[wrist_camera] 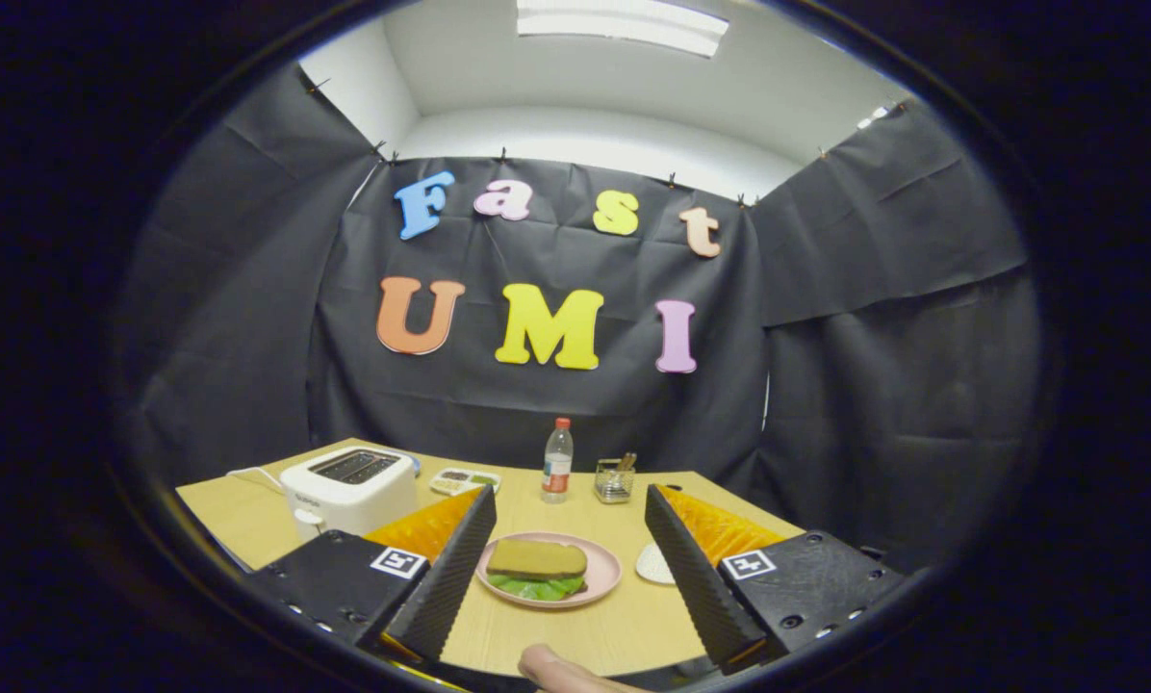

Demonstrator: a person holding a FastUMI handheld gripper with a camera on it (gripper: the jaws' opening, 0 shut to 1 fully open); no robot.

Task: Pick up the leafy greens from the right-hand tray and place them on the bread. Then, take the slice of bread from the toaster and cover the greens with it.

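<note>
Toaster (349, 489) is seen at the left of the wooden table (595, 630), beyond the left finger, with a small tray (464, 480) just beside it. The gripper (569, 517) is held open and empty. Between its fingers a pink plate (602, 576) is seen, on which the leafy greens (537, 586) are covered by a bread slice (536, 558). Farther back a bottle (557, 461) and a glass holder (614, 480) are set.

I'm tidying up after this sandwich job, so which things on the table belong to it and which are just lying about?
Belongs to the job: pink plate between the open tool fingers, bread slice lying on leafy greens, white toaster, small tray behind it.

Just lying about: water bottle, glass holder, white dish.
</note>
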